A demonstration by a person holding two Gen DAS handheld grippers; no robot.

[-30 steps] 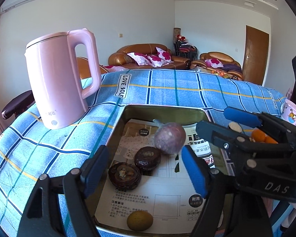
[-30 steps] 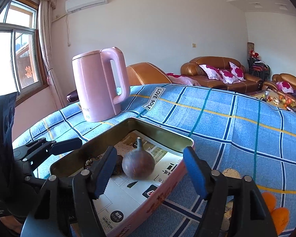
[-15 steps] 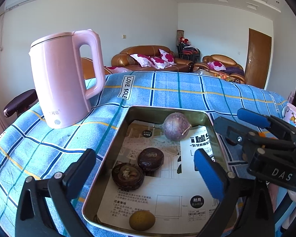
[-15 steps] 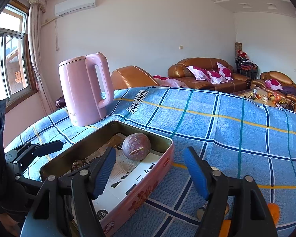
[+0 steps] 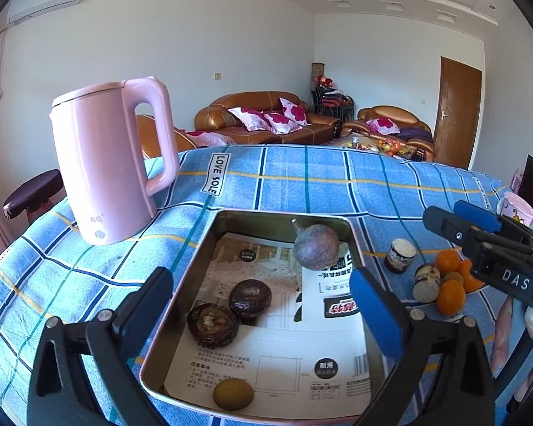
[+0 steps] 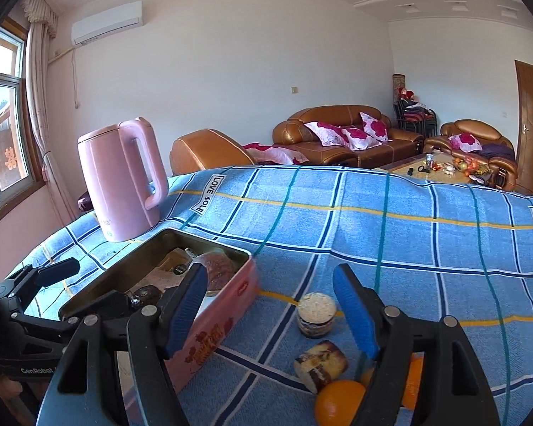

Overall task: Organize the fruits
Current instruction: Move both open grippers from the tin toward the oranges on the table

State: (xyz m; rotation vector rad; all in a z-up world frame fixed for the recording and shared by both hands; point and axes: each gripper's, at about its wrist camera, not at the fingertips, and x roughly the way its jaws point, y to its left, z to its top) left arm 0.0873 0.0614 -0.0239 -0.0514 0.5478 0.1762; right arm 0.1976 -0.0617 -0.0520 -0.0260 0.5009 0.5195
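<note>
Hovering spread and empty, both tools — left tool (image 5: 263, 305), right tool (image 6: 272, 305) — flank the paper-lined metal tin (image 5: 192, 280).

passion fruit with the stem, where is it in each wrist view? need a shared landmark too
Left wrist: the passion fruit lies at the far end of the tin tray, stem toward the far rim, just above centre of the picture.
Right wrist: it shows left of centre, inside the tray's far corner, partly hidden by the right gripper finger.
Shared landmark: the pink kettle, standing on the cloth beyond the tray's far left corner.
</note>
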